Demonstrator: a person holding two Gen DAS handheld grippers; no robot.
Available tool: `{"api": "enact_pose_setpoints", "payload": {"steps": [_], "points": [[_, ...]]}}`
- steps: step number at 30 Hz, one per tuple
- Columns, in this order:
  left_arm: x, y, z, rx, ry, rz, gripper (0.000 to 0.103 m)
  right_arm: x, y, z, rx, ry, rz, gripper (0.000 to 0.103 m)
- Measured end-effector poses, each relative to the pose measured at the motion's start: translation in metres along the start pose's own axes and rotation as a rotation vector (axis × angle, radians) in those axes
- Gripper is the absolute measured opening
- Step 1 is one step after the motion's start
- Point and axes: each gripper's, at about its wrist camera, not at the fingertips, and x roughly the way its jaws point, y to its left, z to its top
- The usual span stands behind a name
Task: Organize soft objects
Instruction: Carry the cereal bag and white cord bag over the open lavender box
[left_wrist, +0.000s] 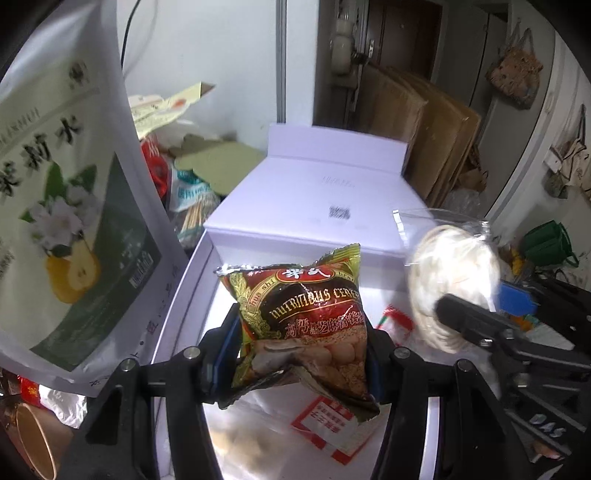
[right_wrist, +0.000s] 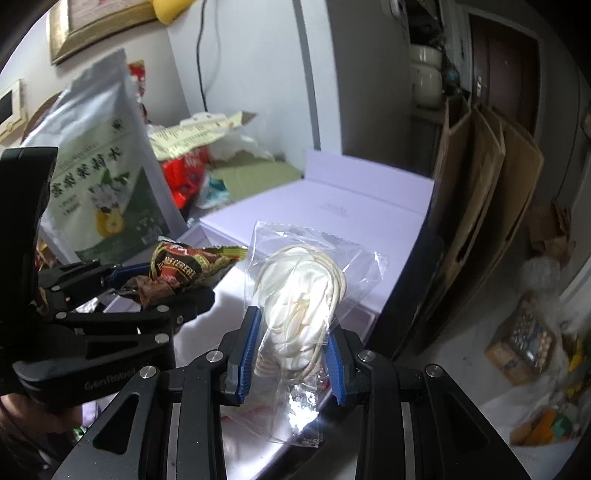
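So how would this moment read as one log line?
left gripper: shut on cereal packet | right gripper: shut on clear bag | both over white box

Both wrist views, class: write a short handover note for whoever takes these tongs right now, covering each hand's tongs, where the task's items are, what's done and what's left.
Left tongs: shut on the red-and-gold foil cereal packet, held above the open white box.
Right tongs: shut on the clear plastic bag of coiled white cord, also over the box.
Done: both soft items picked up. A red-and-white sachet already lies in the box.
Left: lower both into the box and release. The big white-and-green standing pouch beside the box is untouched.
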Motion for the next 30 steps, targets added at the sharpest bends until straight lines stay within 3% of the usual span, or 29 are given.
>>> {"api": "enact_pose_setpoints", "payload": {"steps": [9,16,20,26,30], "points": [[0.044,0.009,-0.002,-0.040,0.134,0.015,0.056,0.007,-0.010,-0.001,0.015,0.027,0.007,0.033],[0.054,0.014,0.002,-0.054,0.174,0.100,0.056,0.021,-0.013,0.001,0.002,0.066,0.009,0.033],[0.055,0.016,0.005,-0.073,0.198,0.100,0.056,0.027,-0.017,-0.001,0.014,0.087,0.028,0.036],[0.038,0.010,0.013,-0.046,0.148,0.139,0.056,0.025,-0.018,-0.001,0.010,0.087,0.000,0.037],[0.025,0.010,0.018,-0.047,0.123,0.145,0.059,0.022,-0.018,-0.002,0.005,0.083,-0.001,0.049]]}}
